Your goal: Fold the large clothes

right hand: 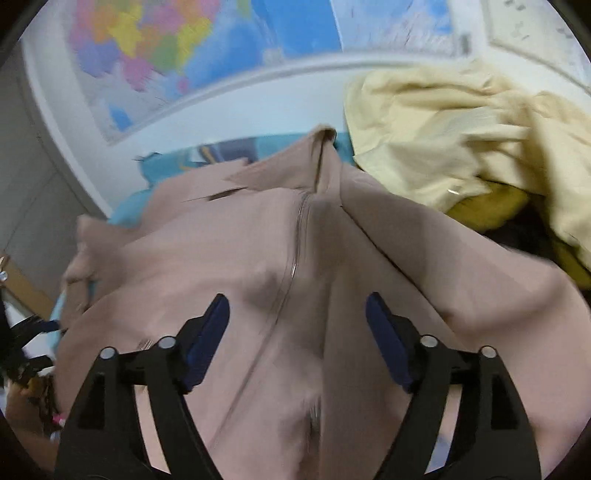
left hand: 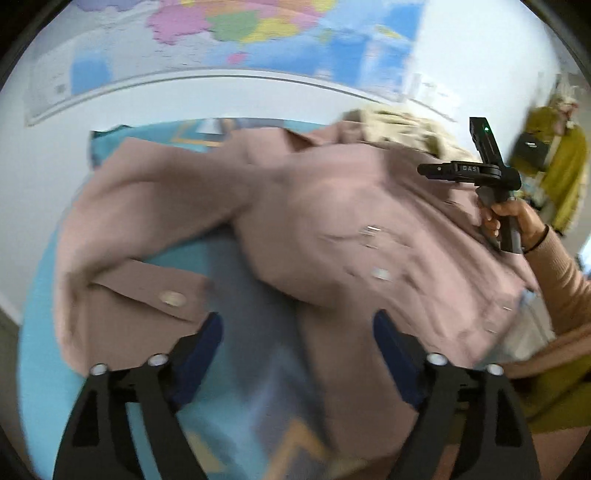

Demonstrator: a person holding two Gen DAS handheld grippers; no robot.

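Observation:
A large dusty-pink jacket (left hand: 332, 221) lies spread over a light blue patterned cloth (left hand: 240, 280). Its sleeve with a snap-button cuff (left hand: 147, 295) reaches toward the lower left. My left gripper (left hand: 297, 328) is open and empty, its blue-padded fingers (left hand: 207, 339) just above the blue cloth beside the cuff. In the right wrist view the same jacket (right hand: 258, 266) fills the middle, with its zipper (right hand: 291, 258) running down the front. My right gripper (right hand: 297, 314) is open above the jacket front, holding nothing. It also shows in the left wrist view (left hand: 484, 177), held in a hand.
A heap of cream and yellow clothes (right hand: 461, 140) lies at the back right next to the jacket. A coloured wall map (left hand: 240, 29) hangs behind. A mustard garment (left hand: 557, 173) hangs at the far right. The person's sleeve (left hand: 565, 288) is at the right edge.

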